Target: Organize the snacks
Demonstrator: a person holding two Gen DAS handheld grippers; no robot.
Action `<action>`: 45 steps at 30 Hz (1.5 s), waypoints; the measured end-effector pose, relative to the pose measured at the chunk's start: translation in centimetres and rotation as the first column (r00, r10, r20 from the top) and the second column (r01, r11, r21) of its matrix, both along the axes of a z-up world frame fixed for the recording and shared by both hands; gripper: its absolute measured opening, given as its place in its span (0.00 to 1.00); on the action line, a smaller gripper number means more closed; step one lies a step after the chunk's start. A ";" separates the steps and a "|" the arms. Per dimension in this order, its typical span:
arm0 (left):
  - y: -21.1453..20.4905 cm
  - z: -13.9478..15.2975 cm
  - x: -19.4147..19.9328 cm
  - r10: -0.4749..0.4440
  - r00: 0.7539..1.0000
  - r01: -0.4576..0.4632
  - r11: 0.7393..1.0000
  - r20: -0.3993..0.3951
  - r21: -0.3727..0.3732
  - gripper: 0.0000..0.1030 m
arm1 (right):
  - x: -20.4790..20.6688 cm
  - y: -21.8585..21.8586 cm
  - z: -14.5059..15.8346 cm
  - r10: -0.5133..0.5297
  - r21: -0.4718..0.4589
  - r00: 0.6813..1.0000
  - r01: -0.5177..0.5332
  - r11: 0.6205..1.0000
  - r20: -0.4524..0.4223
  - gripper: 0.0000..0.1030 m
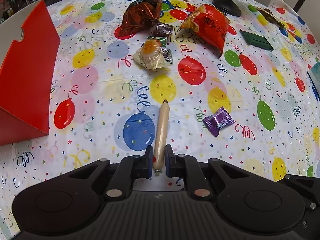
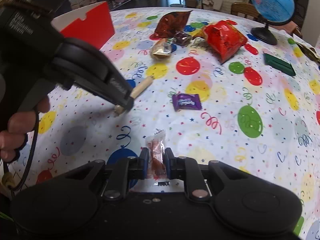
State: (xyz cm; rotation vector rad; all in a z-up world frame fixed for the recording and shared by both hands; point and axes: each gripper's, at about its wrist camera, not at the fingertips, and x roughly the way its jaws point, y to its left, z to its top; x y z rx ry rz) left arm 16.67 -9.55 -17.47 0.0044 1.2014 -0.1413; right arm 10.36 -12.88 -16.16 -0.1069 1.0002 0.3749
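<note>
My left gripper (image 1: 159, 156) is shut on a beige sausage stick (image 1: 162, 134) that points away from me over the balloon tablecloth; it also shows in the right wrist view (image 2: 140, 88), held by the left gripper (image 2: 125, 103). My right gripper (image 2: 157, 160) is shut on a clear-wrapped orange snack packet (image 2: 157, 152). On the table lie a purple candy (image 1: 219, 121) (image 2: 187, 101), a beige bun packet (image 1: 153, 55) (image 2: 161, 50), a brown bag (image 1: 143, 15) (image 2: 172, 25), a small dark packet (image 1: 162, 29) (image 2: 182, 38) and a red bag (image 1: 210, 25) (image 2: 225, 38).
A red open box (image 1: 26, 76) (image 2: 90, 27) stands at the left. A globe on a black stand (image 2: 270, 10) (image 1: 228, 6) is at the far right. A green flat box (image 1: 257, 40) (image 2: 279, 64) lies at the right. A gold wrapper (image 1: 270, 16) lies near the table's far right edge.
</note>
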 end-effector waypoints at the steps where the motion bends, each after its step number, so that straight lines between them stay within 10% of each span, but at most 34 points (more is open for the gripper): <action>1: 0.2 0.0 0.0 0.007 1.000 -0.007 1.000 -0.005 -0.004 0.11 | 0.0 -0.2 0.1 -0.010 0.004 1.000 0.010 1.000 0.006 0.14; 15: 4.4 0.2 -0.2 0.130 0.990 -0.131 0.991 -0.048 -0.030 0.12 | -0.2 -0.7 1.4 -0.081 0.035 0.996 0.080 0.996 0.043 0.14; 45: 3.9 0.1 0.8 0.089 0.995 -0.090 0.996 -0.045 -0.005 0.28 | 0.2 -0.6 1.1 -0.098 0.033 0.995 0.097 0.995 0.029 0.15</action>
